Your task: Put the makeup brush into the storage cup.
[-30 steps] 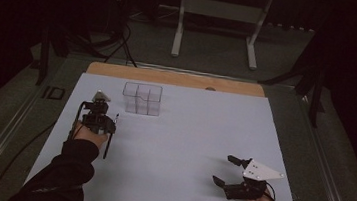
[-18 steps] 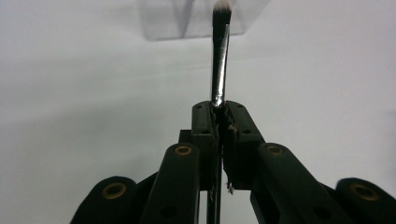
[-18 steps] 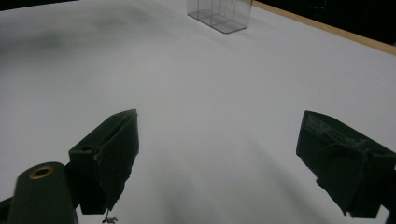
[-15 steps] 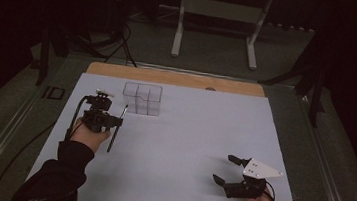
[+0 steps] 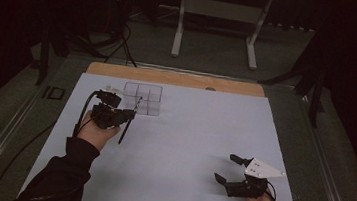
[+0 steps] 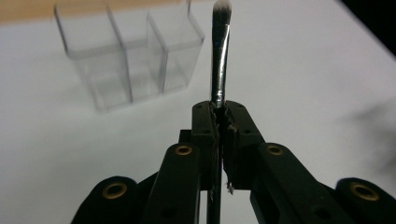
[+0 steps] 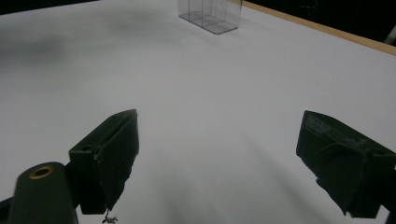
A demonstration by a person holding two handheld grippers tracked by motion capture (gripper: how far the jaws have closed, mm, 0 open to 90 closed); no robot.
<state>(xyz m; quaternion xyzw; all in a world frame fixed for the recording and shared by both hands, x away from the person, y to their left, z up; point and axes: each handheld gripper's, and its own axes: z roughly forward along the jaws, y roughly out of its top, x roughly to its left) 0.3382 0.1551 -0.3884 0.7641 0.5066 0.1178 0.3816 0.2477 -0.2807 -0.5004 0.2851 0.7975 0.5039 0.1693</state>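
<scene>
Pinching brush [image 6: 220, 56] in left gripper [image 6: 219, 109] fingers, bristle end pointing at clear organizer [image 6: 128, 51] just ahead; right gripper [image 7: 219, 163] fingers spread, well apart.

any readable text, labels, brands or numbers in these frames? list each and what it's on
None can be read.
Right gripper: faint raised marks on the top of one jaw pad in the right gripper view, too blurred to read.
Left gripper, the makeup brush it clamps, the clear compartment box and the white table sheet: no lettering visible.
</scene>
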